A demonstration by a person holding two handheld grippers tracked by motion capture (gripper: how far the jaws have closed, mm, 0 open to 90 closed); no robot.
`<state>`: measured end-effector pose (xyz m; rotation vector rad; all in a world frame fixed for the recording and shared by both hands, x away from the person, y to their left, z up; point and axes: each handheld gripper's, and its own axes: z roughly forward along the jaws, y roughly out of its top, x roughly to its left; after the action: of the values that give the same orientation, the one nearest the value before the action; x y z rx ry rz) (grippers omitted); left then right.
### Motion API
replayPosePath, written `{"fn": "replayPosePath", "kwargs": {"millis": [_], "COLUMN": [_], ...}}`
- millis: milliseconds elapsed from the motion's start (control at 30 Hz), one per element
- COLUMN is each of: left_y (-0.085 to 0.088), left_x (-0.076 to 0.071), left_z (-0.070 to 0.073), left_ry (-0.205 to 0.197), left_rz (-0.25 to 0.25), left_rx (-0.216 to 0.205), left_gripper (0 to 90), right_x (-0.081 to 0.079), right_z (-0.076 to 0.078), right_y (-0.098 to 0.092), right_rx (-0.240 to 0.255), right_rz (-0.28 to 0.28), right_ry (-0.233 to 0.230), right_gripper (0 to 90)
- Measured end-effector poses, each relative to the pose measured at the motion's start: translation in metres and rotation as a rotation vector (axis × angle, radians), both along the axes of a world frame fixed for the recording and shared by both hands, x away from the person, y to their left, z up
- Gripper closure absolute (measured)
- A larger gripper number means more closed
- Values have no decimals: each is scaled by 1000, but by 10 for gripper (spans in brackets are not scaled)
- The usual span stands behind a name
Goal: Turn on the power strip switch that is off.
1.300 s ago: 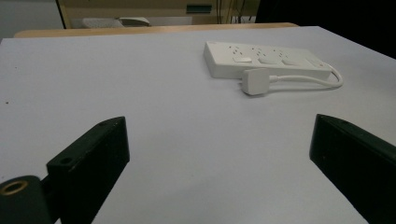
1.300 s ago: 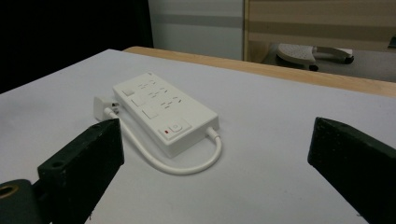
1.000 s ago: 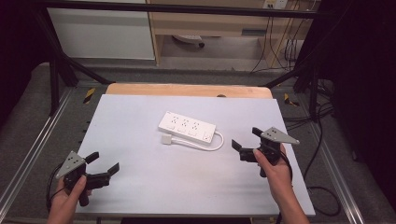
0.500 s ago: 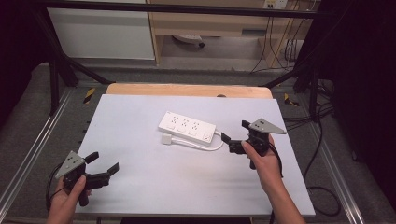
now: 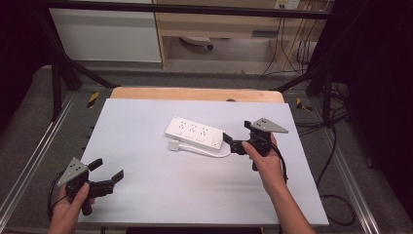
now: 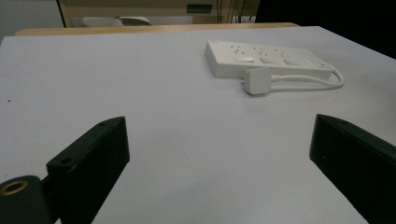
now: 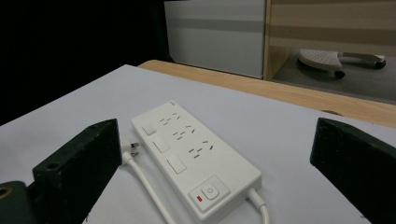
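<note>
Right gripper (image 5: pixel 234 141), jaws apart, faces the switch end of the power strip (image 5: pixel 195 133), lying lengthwise before it; left gripper (image 5: pixel 104 170), jaws apart, waits near the bench's (image 5: pixel 146 195) near-left corner.

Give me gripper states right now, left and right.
Left gripper: open, holding nothing, low near the table's front left corner.
Right gripper: open, holding nothing, jaws at the switch end of the power strip.

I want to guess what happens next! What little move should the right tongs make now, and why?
Probably ease the right tongs forward so the open jaws come around the switch end of the power strip. They are wide open, aimed at that end and just short of it, holding nothing.
</note>
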<state>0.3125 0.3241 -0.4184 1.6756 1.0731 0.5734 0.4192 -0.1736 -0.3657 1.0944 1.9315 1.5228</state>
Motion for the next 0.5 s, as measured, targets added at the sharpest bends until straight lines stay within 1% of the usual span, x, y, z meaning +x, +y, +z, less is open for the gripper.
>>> {"fn": "replayPosePath", "kwargs": {"millis": [167,500], "left_y": [0,0], "left_x": [0,0], "left_z": [0,-1], "left_ry": [0,3], "left_rz": [0,-4], "left_rx": [2,6], "left_gripper": [51,50], "right_x": [6,16], "right_z": [1,4], "right_y": [7,19], "right_rx": [8,6], "right_rz": [0,-7], "right_ry": [2,-6], "right_gripper": [28,45]}}
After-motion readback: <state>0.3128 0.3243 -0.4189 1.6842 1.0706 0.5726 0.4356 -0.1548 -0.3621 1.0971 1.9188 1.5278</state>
